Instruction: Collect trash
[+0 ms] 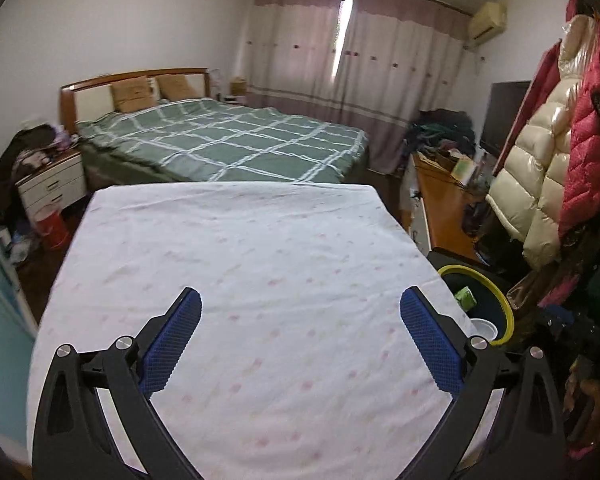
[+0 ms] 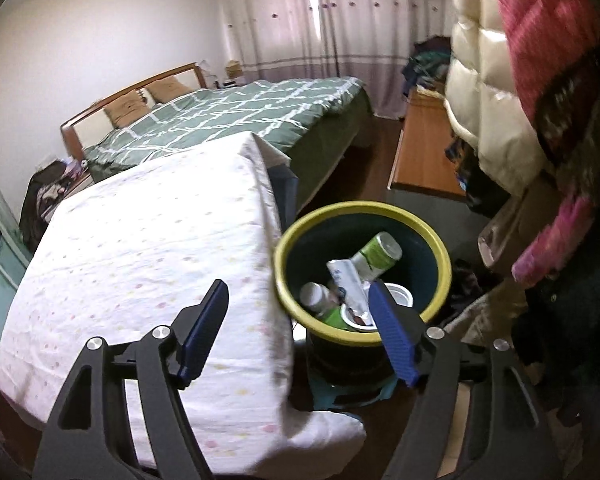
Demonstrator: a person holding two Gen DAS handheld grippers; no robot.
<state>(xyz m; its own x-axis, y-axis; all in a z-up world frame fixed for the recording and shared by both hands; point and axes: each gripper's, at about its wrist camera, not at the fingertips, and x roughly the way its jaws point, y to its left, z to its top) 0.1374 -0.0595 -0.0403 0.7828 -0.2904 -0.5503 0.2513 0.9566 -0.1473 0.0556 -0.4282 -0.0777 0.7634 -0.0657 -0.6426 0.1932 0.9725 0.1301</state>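
Observation:
A dark bin with a yellow rim (image 2: pixel 380 208) stands beside the right edge of a table covered in a white dotted cloth (image 2: pixel 140 248). Inside it lie a green and white can (image 2: pixel 376 254), a crumpled white wrapper (image 2: pixel 346 280), a white-capped bottle (image 2: pixel 314 294) and a white cup (image 2: pixel 400 294). My right gripper (image 2: pixel 298 292) is open and empty, above the table edge and the bin's near rim. My left gripper (image 1: pixel 300 300) is open and empty over the bare cloth (image 1: pixel 260 248). The bin (image 1: pixel 504 304) shows at the right of the left wrist view.
A bed with a green checked cover (image 1: pixel 228 140) lies beyond the table. Puffy jackets (image 1: pixel 540 160) hang at the right, close to the bin. A low wooden cabinet (image 1: pixel 444 200) stands along the right wall. A nightstand (image 1: pixel 52 184) and a red bucket (image 1: pixel 54 228) are at the left.

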